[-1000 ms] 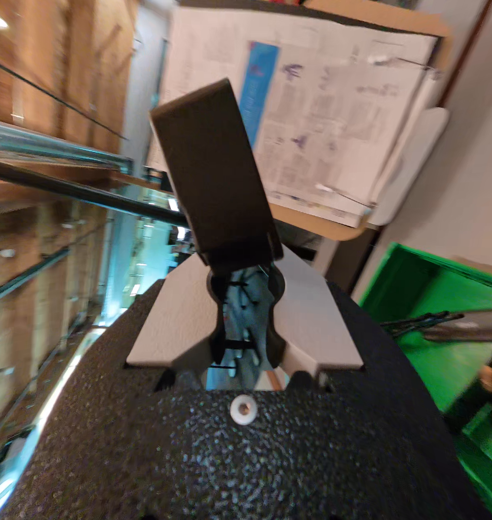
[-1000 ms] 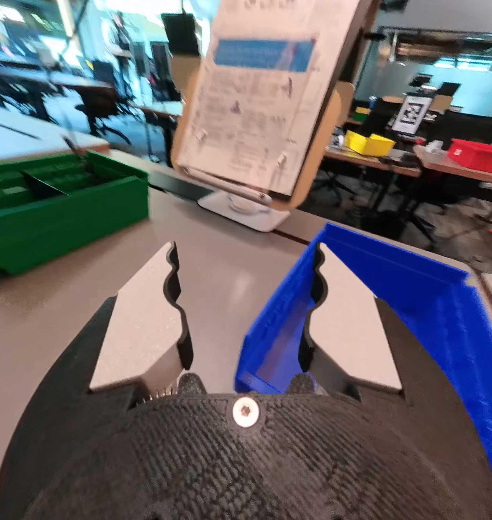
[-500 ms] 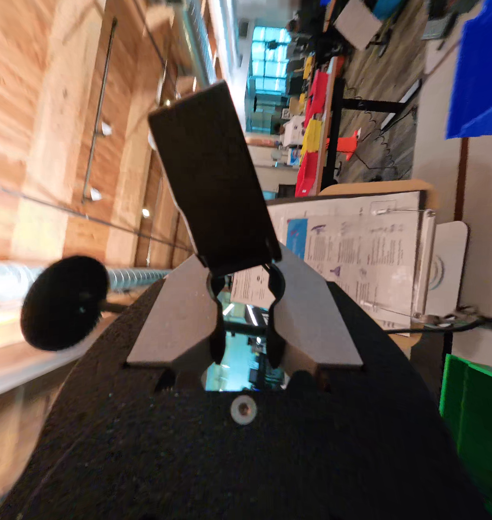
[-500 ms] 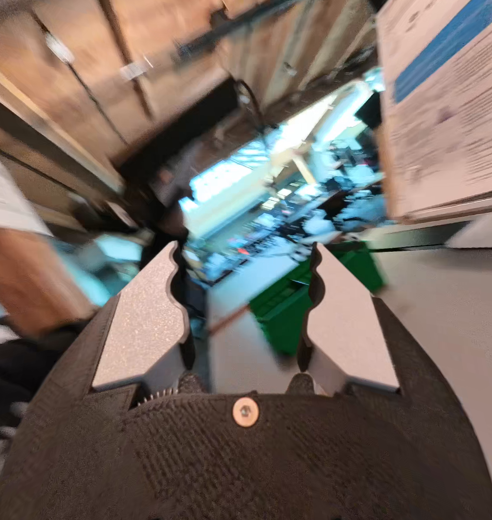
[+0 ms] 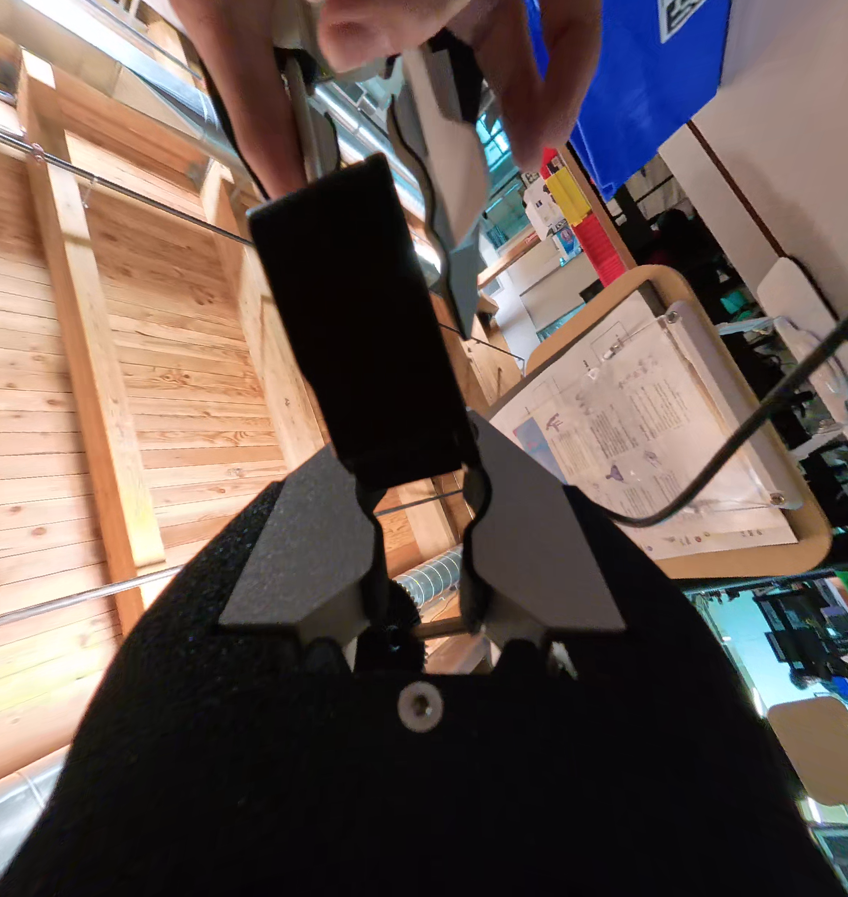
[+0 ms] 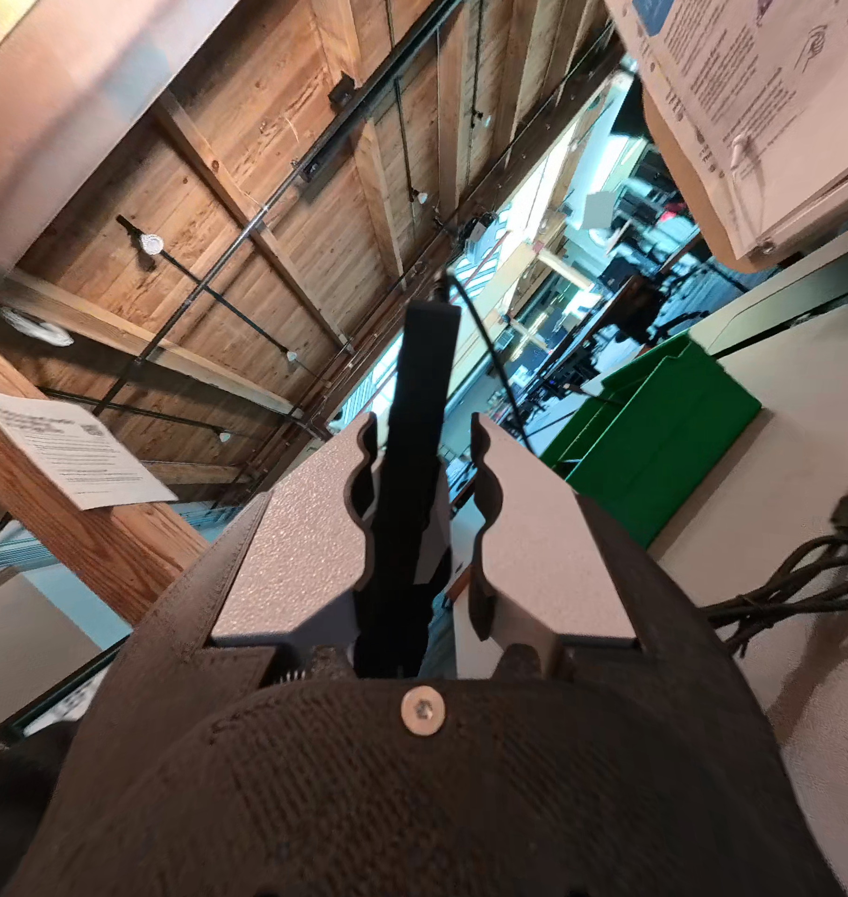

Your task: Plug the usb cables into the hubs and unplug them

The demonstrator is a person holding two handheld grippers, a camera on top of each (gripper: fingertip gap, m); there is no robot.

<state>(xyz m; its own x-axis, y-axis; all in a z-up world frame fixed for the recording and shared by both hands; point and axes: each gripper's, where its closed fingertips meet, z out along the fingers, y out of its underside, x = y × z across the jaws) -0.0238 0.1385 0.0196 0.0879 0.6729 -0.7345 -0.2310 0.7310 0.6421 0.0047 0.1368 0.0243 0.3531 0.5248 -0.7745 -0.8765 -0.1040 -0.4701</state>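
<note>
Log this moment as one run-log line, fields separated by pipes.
left gripper: shut on black hub | right gripper: open, straddling hub | cable: trails from hub toward table | stage: handover midair

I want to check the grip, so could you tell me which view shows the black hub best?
The left wrist view: the hub's broad face shows, clamped at its base by the left gripper. The right wrist view shows it edge-on.

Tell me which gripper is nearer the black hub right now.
Left. The left gripper is shut on the black hub, clamping one end. The right gripper is open, its fingers straddling the hub's other end with a gap showing on one side.
</note>
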